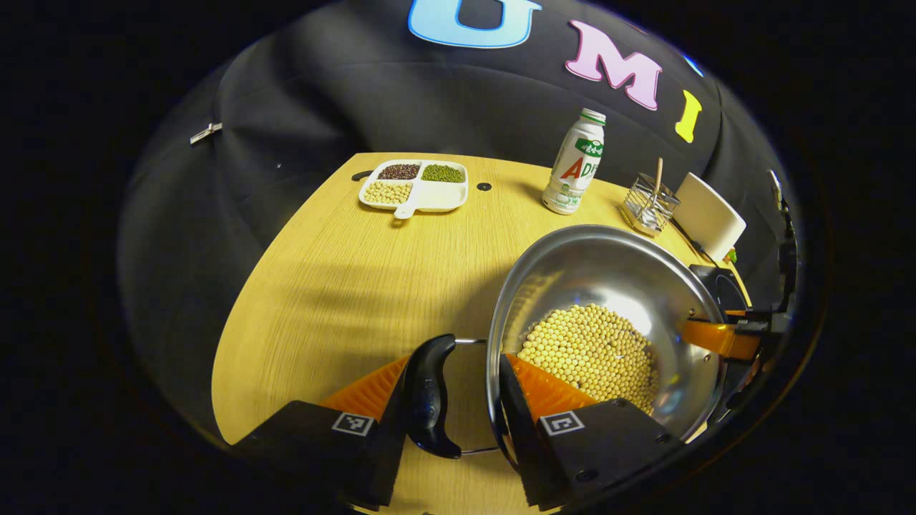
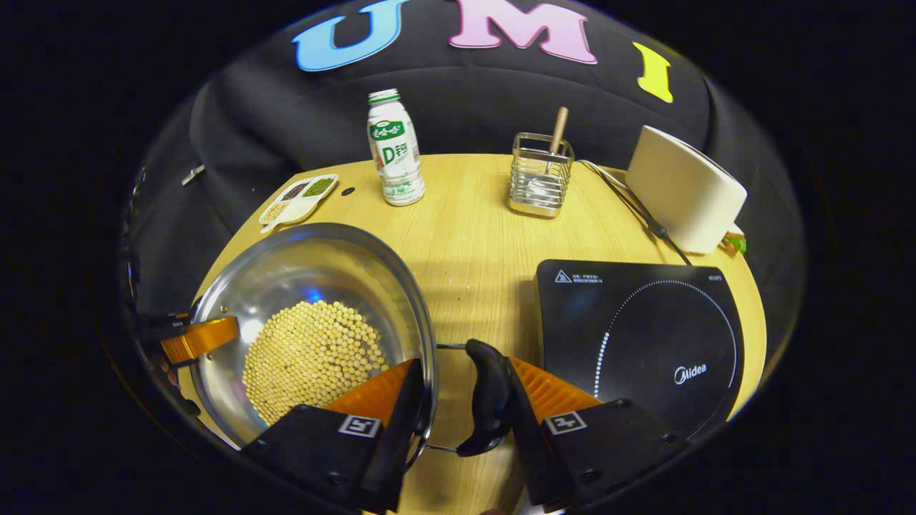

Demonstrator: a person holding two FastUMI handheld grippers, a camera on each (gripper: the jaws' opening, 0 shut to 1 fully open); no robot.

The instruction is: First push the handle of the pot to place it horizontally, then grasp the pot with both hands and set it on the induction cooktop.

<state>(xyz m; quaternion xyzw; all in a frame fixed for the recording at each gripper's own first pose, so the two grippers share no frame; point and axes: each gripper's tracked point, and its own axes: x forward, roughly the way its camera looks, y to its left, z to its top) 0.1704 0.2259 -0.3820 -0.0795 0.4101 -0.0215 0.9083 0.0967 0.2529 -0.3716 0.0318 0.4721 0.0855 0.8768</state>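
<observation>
A steel pot (image 1: 594, 272) holding soybeans (image 1: 587, 350) sits over the wooden table (image 1: 343, 286). My left gripper (image 1: 454, 361) is shut across the pot's black side handle (image 1: 429, 400) and rim, one finger outside the handle, the other inside the wall. In the right gripper view, my right gripper (image 2: 461, 365) clamps the opposite handle (image 2: 486, 400) and rim of the pot (image 2: 300, 265) the same way. The black induction cooktop (image 2: 644, 336) lies just right of that handle. Each gripper shows at the pot's far side in the other's view. I cannot tell if the pot touches the table.
At the back of the table stand a white drink bottle (image 2: 393, 150), a wire utensil holder (image 2: 540, 175) with a wooden stick, and a white appliance (image 2: 683, 189) with a cable (image 2: 630, 207). A divided dish of beans (image 1: 415, 186) lies at the far left corner.
</observation>
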